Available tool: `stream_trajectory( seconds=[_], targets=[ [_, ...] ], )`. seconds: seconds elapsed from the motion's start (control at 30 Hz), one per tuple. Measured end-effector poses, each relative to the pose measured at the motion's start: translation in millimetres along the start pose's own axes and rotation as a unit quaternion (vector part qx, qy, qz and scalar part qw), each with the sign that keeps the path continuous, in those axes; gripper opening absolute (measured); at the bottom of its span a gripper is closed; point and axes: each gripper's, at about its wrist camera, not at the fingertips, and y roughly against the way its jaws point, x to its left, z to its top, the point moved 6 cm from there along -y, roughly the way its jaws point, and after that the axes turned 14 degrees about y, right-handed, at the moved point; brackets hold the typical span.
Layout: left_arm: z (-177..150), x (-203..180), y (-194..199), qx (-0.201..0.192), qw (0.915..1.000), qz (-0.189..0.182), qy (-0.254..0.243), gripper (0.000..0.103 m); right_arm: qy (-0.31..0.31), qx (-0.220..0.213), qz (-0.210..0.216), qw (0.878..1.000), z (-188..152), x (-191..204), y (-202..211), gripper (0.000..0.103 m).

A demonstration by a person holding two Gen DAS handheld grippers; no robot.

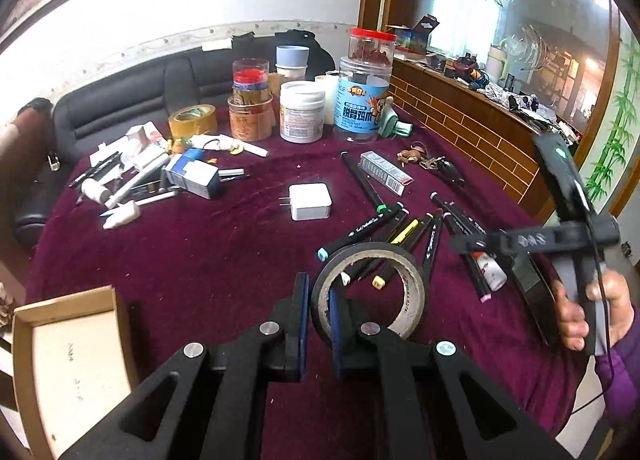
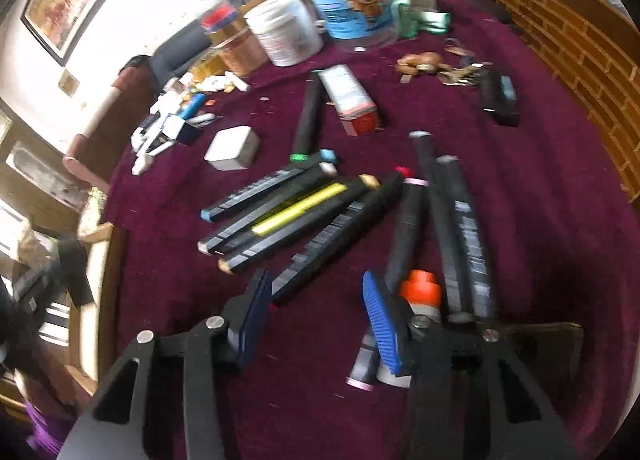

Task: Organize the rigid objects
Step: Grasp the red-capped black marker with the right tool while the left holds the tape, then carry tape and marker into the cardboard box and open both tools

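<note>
My left gripper (image 1: pixel 319 302) is shut on the rim of a black tape roll (image 1: pixel 370 290) and holds it above the purple table cloth (image 1: pixel 200 260). Several black markers (image 1: pixel 404 232) lie fanned out behind the roll. My right gripper (image 2: pixel 316 300) is open and empty, low over the same markers (image 2: pixel 296 212); one marker end lies between its fingers. A small bottle with an orange cap (image 2: pixel 420 294) lies by its right finger (image 2: pixel 382 324). The right gripper also shows in the left wrist view (image 1: pixel 480 242), held by a hand.
An open cardboard box (image 1: pixel 72 352) sits at the table's near left. A white charger (image 1: pixel 310 201), a small carton (image 1: pixel 386 172), keys (image 1: pixel 432 162) and a pile of pens and boxes (image 1: pixel 160 176) lie around. Jars and tubs (image 1: pixel 360 96) stand at the back.
</note>
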Motion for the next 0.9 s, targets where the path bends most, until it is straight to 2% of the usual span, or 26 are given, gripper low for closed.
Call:
stream_trajectory(
  seconds=[0.07, 0.13, 0.17, 0.23, 0.37, 0.6, 0.67, 0.73, 0.87, 0.9],
  targets=[
    [-5.3, 2.3, 6.7, -0.005, 1.0, 0.005, 0.001, 0.008, -0.002, 0.014, -0.006, 1.0, 4.9, 7.9, -12.5, 0.046],
    [-8.8, 5.0, 11.6, -0.009, 0.9999, 0.009, 0.004, 0.008, -0.006, 0.051, -0.065, 0.997, 5.5, 6.4, -31.1, 0.035],
    [-10.9, 7.8, 14.2, -0.011, 0.9999, 0.011, 0.007, 0.008, -0.016, 0.067, -0.092, 0.993, 3.7, 1.9, -38.6, 0.025],
    [-14.9, 13.8, 18.2, -0.012, 0.9998, 0.01, 0.014, 0.008, -0.046, 0.067, -0.092, 0.992, 3.7, -4.8, -45.2, 0.024],
    [-20.5, 24.4, 25.8, -0.022, 0.9995, 0.02, 0.014, 0.008, -0.089, 0.058, -0.123, 0.987, 7.6, -18.2, -48.1, 0.024],
    [-28.8, 45.9, 34.5, -0.024, 0.9987, 0.022, 0.041, 0.008, -0.073, 0.042, -0.167, 0.982, 16.9, -14.1, -54.2, 0.023],
    [-31.2, 53.1, 40.0, -0.026, 0.9981, 0.026, 0.049, 0.008, -0.075, 0.034, -0.163, 0.983, 16.6, -12.9, -54.0, 0.021],
    [-33.1, 64.3, 46.8, -0.03, 0.9975, 0.032, 0.056, 0.008, -0.089, 0.022, -0.141, 0.986, 11.9, -18.6, -48.2, 0.017],
    [-36.1, 83.9, 60.6, -0.037, 0.9957, 0.043, 0.073, 0.008, -0.128, -0.011, -0.069, 0.989, -3.8, -19.0, -26.0, 0.016],
    [-36.6, 88.8, 63.2, -0.037, 0.9952, 0.045, 0.078, 0.008, -0.139, -0.024, -0.037, 0.989, -8.8, -14.2, -17.2, 0.016]
  ],
)
